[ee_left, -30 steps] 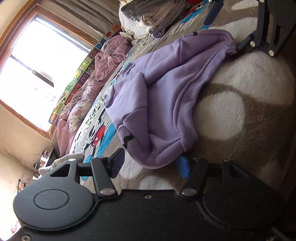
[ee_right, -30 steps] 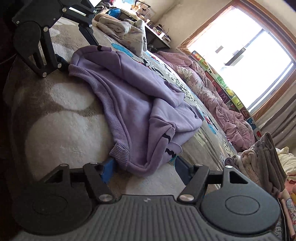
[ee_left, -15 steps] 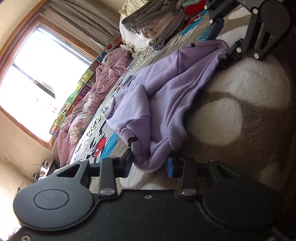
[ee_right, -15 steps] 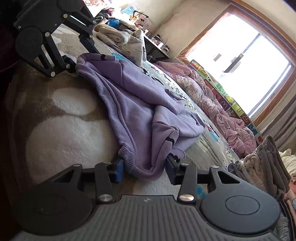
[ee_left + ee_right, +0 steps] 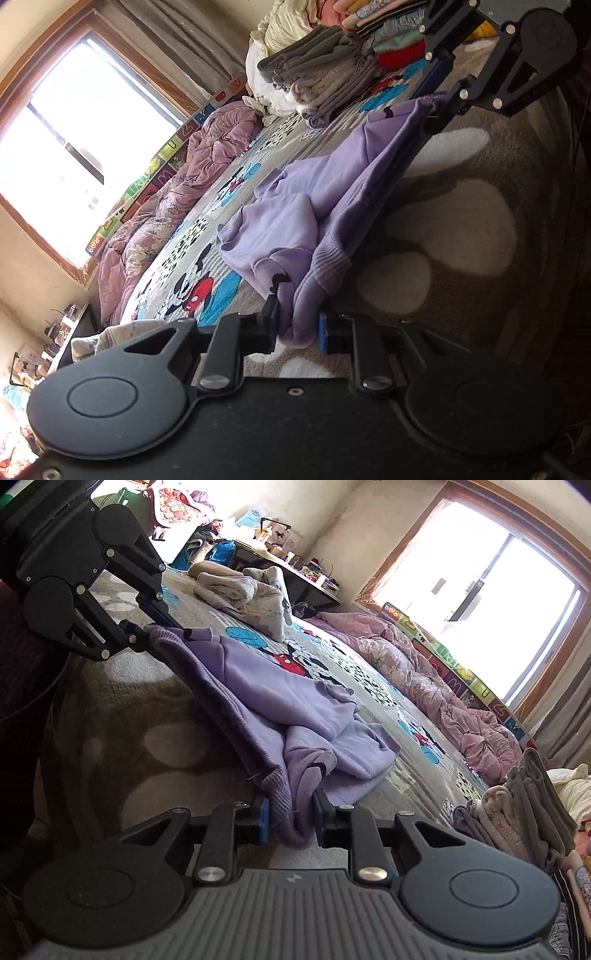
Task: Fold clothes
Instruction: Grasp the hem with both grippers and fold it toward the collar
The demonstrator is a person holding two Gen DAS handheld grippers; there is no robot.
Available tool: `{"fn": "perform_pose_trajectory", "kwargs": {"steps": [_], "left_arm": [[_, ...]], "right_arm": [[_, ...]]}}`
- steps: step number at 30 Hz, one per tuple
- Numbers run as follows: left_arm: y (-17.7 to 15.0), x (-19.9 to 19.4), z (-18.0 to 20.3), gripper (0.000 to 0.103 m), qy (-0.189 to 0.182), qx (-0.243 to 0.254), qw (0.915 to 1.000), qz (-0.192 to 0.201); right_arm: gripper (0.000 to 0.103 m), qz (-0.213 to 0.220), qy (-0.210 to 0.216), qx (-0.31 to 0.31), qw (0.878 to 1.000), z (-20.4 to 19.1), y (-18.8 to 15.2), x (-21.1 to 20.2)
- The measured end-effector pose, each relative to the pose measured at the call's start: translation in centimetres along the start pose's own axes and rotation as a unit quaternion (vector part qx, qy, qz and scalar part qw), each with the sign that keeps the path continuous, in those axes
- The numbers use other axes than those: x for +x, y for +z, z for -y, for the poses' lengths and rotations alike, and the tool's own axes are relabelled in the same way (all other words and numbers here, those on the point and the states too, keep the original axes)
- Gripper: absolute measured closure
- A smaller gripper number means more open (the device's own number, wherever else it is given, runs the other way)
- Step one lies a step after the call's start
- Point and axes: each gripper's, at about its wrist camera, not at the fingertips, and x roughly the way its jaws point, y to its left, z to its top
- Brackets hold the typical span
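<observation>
Now we've both sets of jaws just closing, pinched on the ribbed hem corners of the purple sweatshirt point(image 5: 295, 221): left gripper point(image 5: 297, 328), right gripper point(image 5: 290, 818). Hem lifts off the rug point(image 5: 461, 229); folding barely begun, body still rumpled.

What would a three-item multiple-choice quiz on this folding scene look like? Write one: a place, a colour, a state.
1. Where does the stack of folded clothes lie?
A. on the bed
B. on a chair
C. in a drawer

2. What colour is the sweatshirt?
A. red
B. lilac
C. green

3. How is the left gripper?
A. wide open
B. out of view
C. shut on the sweatshirt's hem

Key: 1 A, the stack rests on the patterned bedspread; 2 B, its fabric is pale purple; 3 C, its jaws have just been closing and the pads pinch the ribbed hem, as the right gripper does.
</observation>
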Motion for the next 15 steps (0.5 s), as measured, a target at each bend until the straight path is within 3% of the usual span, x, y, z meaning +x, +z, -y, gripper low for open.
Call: {"fn": "perform_pose_trajectory", "kwargs": {"steps": [3, 7, 15], "left_arm": [[1.6, -0.3, -3.3, 0.082, -0.017, -0.061, 0.9979, 0.012], [3.9, 1.5, -8.7, 0.081, -0.049, -0.145, 0.9876, 0.034], [7.0, 8.4, -16.6, 0.082, -0.116, -0.248, 0.9610, 0.038]], "right_arm": [[0.079, 0.017, -0.009, 0.007, 1.000, 1.1, 1.3, -1.5], [0.079, 0.045, -0.013, 0.053, 0.998, 5.1, 3.5, -0.9], [0.087, 0.064, 0.031, 0.153, 0.986, 14.0, 6.1, 4.5]]}}
